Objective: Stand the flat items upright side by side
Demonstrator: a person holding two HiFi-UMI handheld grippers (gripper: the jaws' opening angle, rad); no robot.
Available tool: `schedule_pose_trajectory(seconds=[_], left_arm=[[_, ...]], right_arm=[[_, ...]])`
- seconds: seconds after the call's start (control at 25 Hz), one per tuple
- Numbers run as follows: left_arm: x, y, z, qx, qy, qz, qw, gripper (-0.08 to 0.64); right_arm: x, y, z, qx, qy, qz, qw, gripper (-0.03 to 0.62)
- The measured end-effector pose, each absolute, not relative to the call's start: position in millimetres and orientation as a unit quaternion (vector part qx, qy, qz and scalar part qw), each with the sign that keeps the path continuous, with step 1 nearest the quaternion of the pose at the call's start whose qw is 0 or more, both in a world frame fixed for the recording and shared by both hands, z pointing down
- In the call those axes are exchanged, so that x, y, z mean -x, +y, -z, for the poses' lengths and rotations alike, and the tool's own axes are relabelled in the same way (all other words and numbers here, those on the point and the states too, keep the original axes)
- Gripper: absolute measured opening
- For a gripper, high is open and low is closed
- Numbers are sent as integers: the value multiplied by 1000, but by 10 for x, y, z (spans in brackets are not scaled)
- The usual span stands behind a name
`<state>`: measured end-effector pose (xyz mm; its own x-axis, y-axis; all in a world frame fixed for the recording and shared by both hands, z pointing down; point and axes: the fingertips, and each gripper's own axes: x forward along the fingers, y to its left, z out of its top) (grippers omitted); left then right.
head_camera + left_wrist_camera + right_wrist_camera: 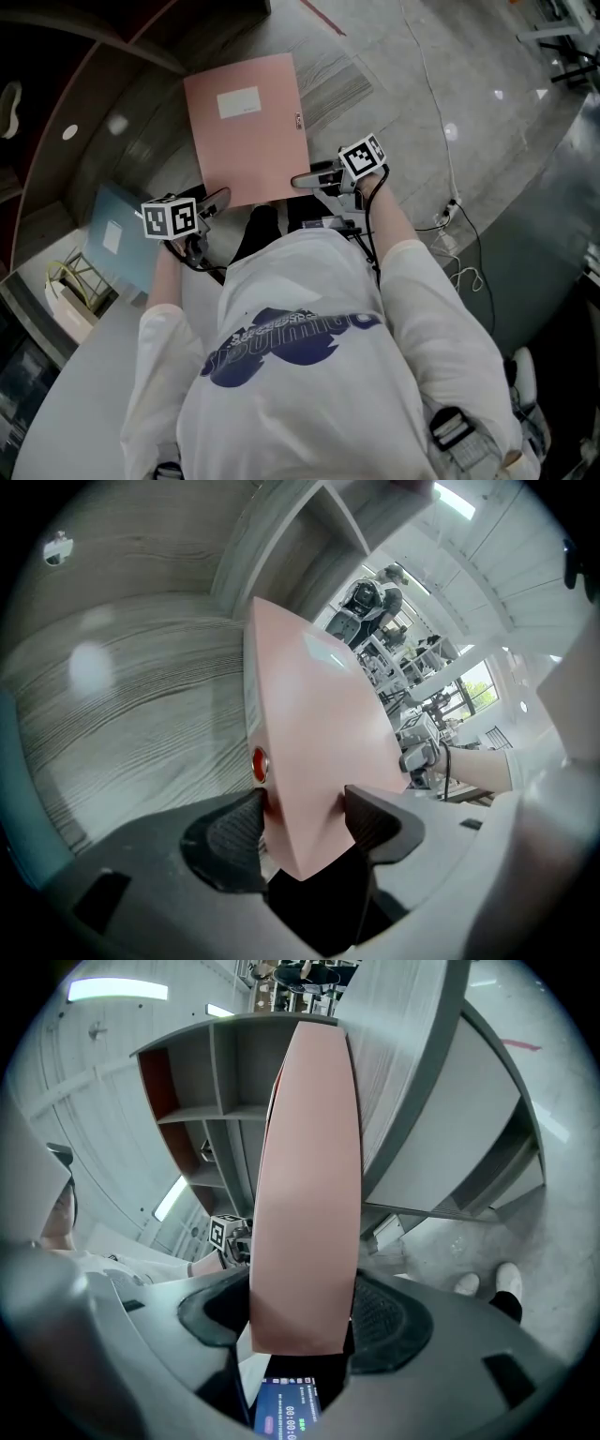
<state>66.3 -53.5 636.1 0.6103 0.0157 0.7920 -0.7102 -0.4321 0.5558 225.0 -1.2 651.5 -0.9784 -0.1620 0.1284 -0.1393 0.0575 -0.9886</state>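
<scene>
A pink file folder (244,127) with a white label is held between both grippers over the grey wood-grain surface (141,150). My left gripper (214,200) grips its near left corner. In the left gripper view both pads press the pink folder (309,724) at the left gripper (305,822), beside a red stud. My right gripper (311,178) is at the near right edge. In the right gripper view the pink folder (305,1194) fills the gap of the right gripper (300,1312). A pale blue folder (117,234) lies flat to the left.
A white bag (70,295) with yellow handles stands at the lower left by the white tabletop (84,384). Cables (450,220) trail on the floor at the right. A grey shelving unit (206,1082) with open compartments rises beyond the folder.
</scene>
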Motion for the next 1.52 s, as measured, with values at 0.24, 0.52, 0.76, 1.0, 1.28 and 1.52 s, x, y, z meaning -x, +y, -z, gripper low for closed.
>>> schedule_pose_trajectory(seconds=[0.24, 0.52, 0.76, 1.0, 1.28, 1.52], left_arm=[[-652, -538, -6337, -763, -235, -375, 470, 278], [-673, -535, -6294, -779, -235, -366, 452, 275], [-683, -557, -6213, -792, -242, -354, 434, 273], [-633, -618, -6092, -801, -261, -344, 414, 268], [-388, -705, -5929, -812, -293, -333, 379, 267], [-169, -825, -5872, -810, -329, -324, 361, 267]], right_arm=[[-2207, -14, -6431, 93, 733, 674, 10, 298], [-2270, -48, -6366, 113, 764, 634, -23, 296], [-2284, -118, -6187, 118, 791, 599, -43, 293], [-2253, -266, -5972, 116, 824, 550, -74, 291], [-2009, -416, -5795, 98, 858, 491, -115, 290], [-1808, -631, -5717, 79, 880, 447, -137, 290]])
